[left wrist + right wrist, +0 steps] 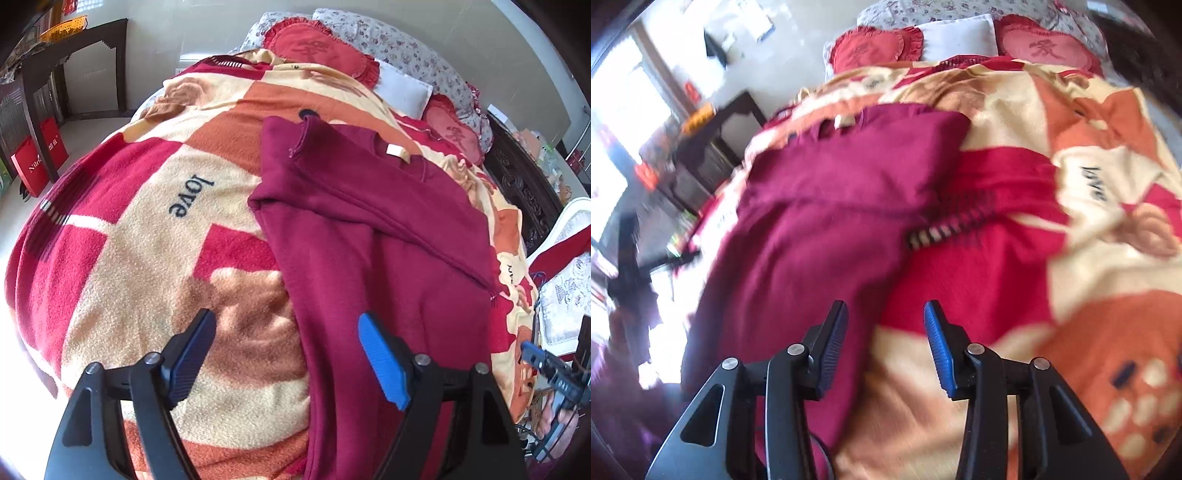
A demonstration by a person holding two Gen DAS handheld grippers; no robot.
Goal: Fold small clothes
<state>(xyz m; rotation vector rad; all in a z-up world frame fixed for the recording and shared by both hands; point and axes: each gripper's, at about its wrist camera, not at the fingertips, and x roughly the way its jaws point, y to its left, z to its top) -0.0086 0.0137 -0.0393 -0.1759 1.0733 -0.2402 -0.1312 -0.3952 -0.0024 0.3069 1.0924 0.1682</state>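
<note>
Sweater [369,236], maroon, lies flat on the blanket [147,229] with a sleeve folded across its chest. In the left view it runs from under the right finger [384,362] of the left gripper [286,354] up and away ahead, a pale neck label [397,152] at its far end; the jaws stand wide apart, holding nothing, the left finger over bare blanket. That view alone shows the right gripper [550,373] from outside, low at the far right past the sweater's edge, and the word "love" [190,197] ahead of the left finger. The right view, blurred, shows the sweater [812,236] ahead and left of the right gripper [884,347], whose fingers are apart and empty, the left one over the sweater's edge, the right one over blanket [1071,295]. Only here does a striped patch [945,221] of the blanket show, just right of the sweater. The surface is a bed under a fleece blanket of red, orange and cream. At its head lie two red cushions [317,51], a white pillow [402,88] between them. A dark table [74,44] and a red bag [38,155] stand far left of the left gripper.
</note>
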